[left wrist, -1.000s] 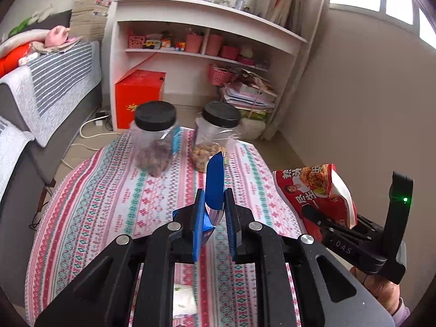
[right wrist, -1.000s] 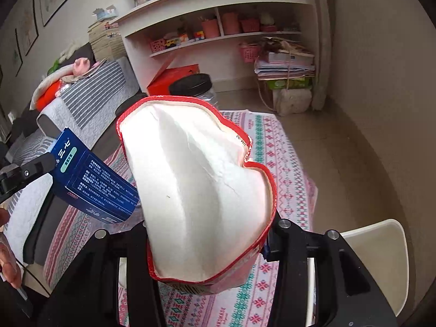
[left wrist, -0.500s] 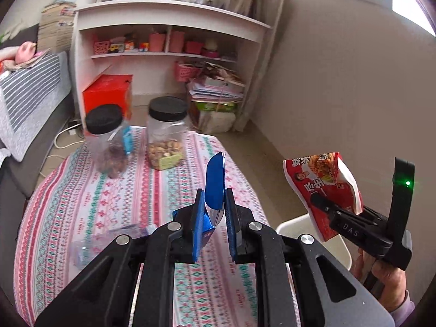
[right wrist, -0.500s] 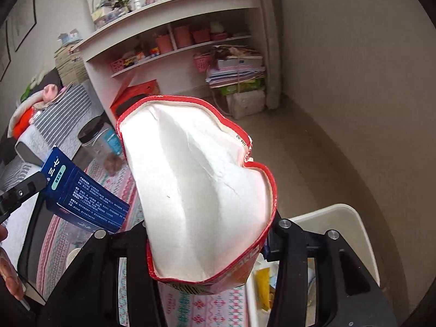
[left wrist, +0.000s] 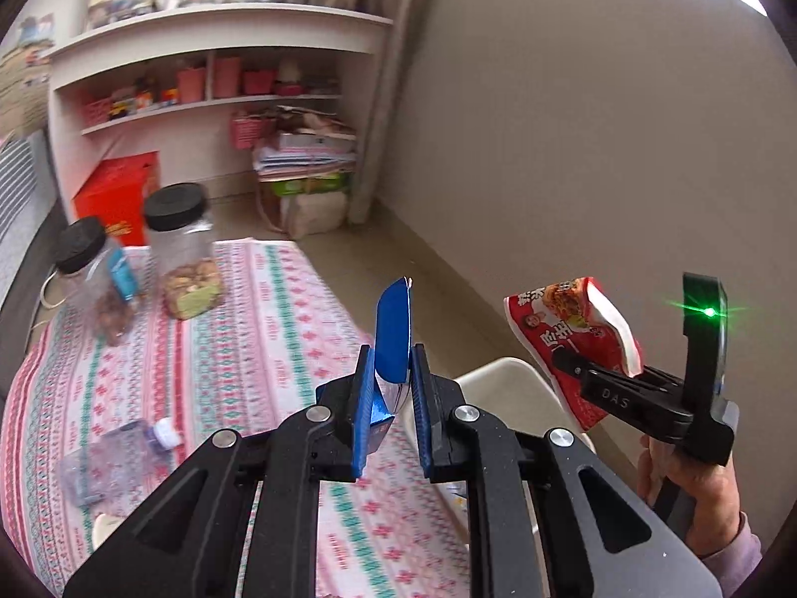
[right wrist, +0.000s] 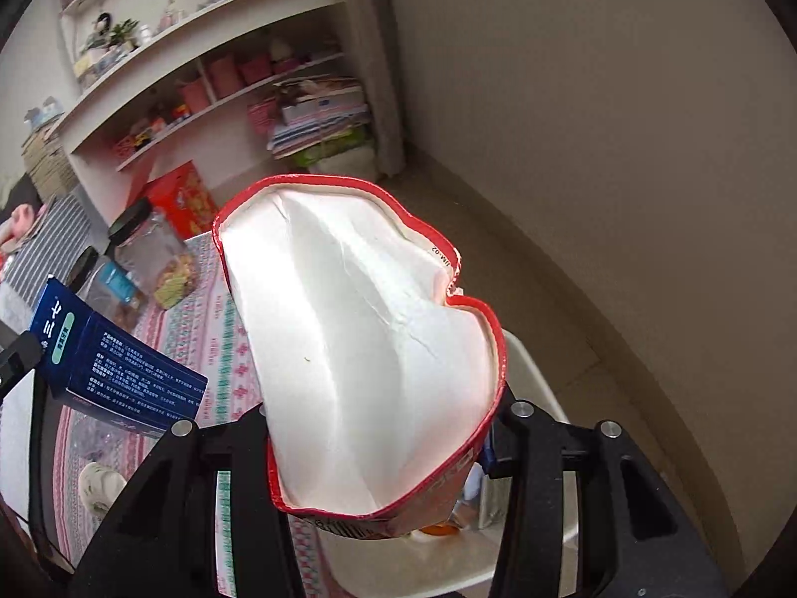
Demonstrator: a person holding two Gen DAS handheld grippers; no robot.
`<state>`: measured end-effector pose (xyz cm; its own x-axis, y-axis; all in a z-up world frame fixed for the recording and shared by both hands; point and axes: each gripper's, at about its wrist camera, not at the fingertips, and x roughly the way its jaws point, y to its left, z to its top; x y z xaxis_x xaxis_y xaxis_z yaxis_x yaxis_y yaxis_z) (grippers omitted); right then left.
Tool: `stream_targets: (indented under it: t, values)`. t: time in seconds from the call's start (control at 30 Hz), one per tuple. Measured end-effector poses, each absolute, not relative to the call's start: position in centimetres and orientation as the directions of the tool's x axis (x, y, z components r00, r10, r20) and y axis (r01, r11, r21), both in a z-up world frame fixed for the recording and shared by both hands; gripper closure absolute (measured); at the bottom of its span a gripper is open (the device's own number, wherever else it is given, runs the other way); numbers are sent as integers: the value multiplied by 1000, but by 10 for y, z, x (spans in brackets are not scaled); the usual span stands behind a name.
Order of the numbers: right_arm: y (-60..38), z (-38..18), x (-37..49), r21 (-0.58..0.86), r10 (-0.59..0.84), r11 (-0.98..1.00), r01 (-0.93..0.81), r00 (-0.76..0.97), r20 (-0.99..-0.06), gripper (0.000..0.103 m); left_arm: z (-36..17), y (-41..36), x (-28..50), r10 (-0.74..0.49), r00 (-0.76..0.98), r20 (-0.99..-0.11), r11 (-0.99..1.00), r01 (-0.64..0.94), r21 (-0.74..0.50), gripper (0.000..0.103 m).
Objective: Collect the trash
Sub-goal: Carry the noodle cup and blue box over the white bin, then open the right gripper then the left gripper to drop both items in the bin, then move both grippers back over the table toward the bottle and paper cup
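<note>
**Trash items held over table edge and bin**

- Left tongs (left wrist: pixel 391 383): closed on a blue carton (left wrist: pixel 392 334), flattened, standing upright between the two blue pads. In the right wrist view the same carton (right wrist: pixel 119 364) shows its printed side at the left.
- Right tongs (right wrist: pixel 383 453): clamped on a red snack bag (right wrist: pixel 368 359), torn mouth open toward the camera, white lining showing. From the left wrist view the bag (left wrist: pixel 573 339) is held in the air, beyond the table's right edge.
- White bin (left wrist: pixel 503 388): on the floor just beside the table's right edge, below the red bag; some contents visible inside (right wrist: pixel 528 369).
- Table (left wrist: pixel 279 309): covered by a striped patterned cloth.
- Two clear jars with black lids (left wrist: pixel 184 249), (left wrist: pixel 92 274): standing near the table's far left corner.
- Crushed clear plastic bottle (left wrist: pixel 119 458): lying near the table's left edge.
</note>
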<state>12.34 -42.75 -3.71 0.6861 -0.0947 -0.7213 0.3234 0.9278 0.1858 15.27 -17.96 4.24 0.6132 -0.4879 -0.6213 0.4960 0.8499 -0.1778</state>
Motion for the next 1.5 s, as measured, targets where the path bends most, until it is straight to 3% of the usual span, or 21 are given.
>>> stream_targets:
  t: [0.03, 0.13, 0.47, 0.7, 0.73, 0.77, 0.83, 1.0, 1.17, 1.5]
  values:
    - [-434, -37, 119, 184, -104, 924, 335, 682, -724, 58, 42, -186, 151, -494, 608, -622, 845, 505, -177, 88]
    - [-449, -37, 109, 169, -161, 904, 392, 680, -715, 33, 42, -208, 148, -524, 581, -623, 824, 530, -199, 88]
    - [-491, -31, 68, 156, -296, 832, 532, 664, -687, 20, 37, -273, 132, -581, 503, -640, 764, 607, -217, 88]
    - [-512, -28, 58, 147, -359, 789, 596, 642, -677, 17, 27, -306, 126, -610, 439, -660, 727, 642, -245, 85]
    - [-514, -27, 55, 144, -371, 783, 606, 639, -674, 17, 26, -309, 126, -610, 436, -662, 725, 644, -244, 81]
    - [-515, -26, 54, 140, -382, 777, 614, 637, -670, 16, 25, -313, 125, -607, 432, -667, 725, 646, -241, 67]
    - [-519, -24, 49, 138, -401, 766, 627, 635, -660, 16, 22, -317, 126, -608, 424, -671, 723, 644, -249, 59]
    - [-520, -21, 47, 133, -420, 760, 637, 636, -648, 15, 18, -320, 124, -591, 425, -686, 732, 639, -235, 57]
    - [-514, -20, 49, 124, -420, 770, 626, 643, -640, 7, 16, -312, 126, -556, 466, -688, 761, 618, -196, 46]
    - [-470, -15, 69, 62, -430, 808, 586, 659, -617, 7, 19, -277, 128, -367, 677, -638, 883, 469, -10, 25]
